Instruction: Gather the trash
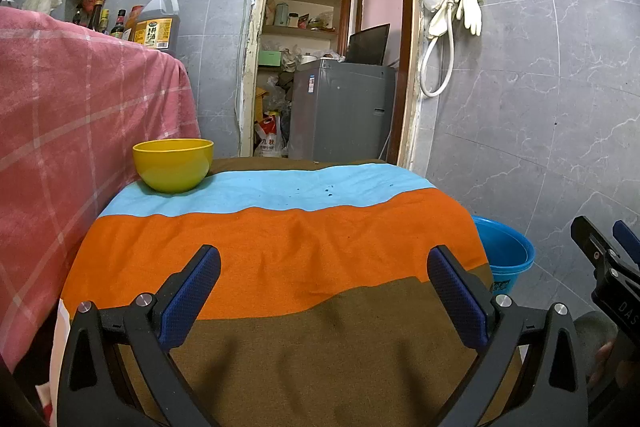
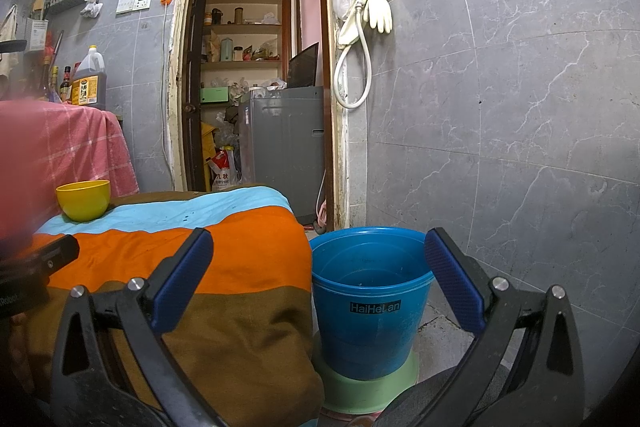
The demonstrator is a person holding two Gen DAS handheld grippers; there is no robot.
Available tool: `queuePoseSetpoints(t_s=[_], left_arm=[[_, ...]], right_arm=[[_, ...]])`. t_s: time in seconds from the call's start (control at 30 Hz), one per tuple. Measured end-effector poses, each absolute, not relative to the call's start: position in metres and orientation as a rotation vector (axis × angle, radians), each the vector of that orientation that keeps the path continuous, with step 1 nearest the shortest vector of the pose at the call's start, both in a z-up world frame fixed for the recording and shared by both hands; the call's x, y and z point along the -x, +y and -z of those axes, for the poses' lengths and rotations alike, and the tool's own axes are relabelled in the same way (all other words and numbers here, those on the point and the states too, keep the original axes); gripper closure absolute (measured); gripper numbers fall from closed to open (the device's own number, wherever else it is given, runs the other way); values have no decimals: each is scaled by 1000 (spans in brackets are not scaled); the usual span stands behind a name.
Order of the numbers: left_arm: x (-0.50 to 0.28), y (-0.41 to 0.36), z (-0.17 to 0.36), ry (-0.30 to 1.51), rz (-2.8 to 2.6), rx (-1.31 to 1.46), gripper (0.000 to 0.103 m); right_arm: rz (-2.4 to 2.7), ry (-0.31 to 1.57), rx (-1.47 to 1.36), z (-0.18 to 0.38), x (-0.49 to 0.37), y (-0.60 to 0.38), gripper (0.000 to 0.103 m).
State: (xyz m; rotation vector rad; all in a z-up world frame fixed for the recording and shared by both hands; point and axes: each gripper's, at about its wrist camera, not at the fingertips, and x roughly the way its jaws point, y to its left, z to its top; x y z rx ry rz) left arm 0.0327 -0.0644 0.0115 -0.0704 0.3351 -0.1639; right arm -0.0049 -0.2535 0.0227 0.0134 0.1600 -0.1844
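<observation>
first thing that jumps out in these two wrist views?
The striped cloth in light blue, orange and brown covers the surface ahead, bare except for a yellow bowl at its far left corner. Off the cloth's right edge, a blue bucket stands on the floor on a green base. The left gripper and right gripper are both open and hold nothing; no loose trash shows on the cloth.

Left wrist cam sat low over the striped cloth, facing the doorway; right wrist cam sat further right, near the blue bucket — both shared cloth, bucket, doorway.
</observation>
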Motion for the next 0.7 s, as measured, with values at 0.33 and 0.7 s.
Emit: queuePoseSetpoints(t_s=[0.33, 0.7], left_arm=[[-32, -65, -11, 336, 163, 71, 2], [-32, -66, -12, 336, 162, 73, 2]], right_arm=[[184, 160, -14, -23, 5, -254, 0], [184, 160, -13, -23, 5, -254, 0]])
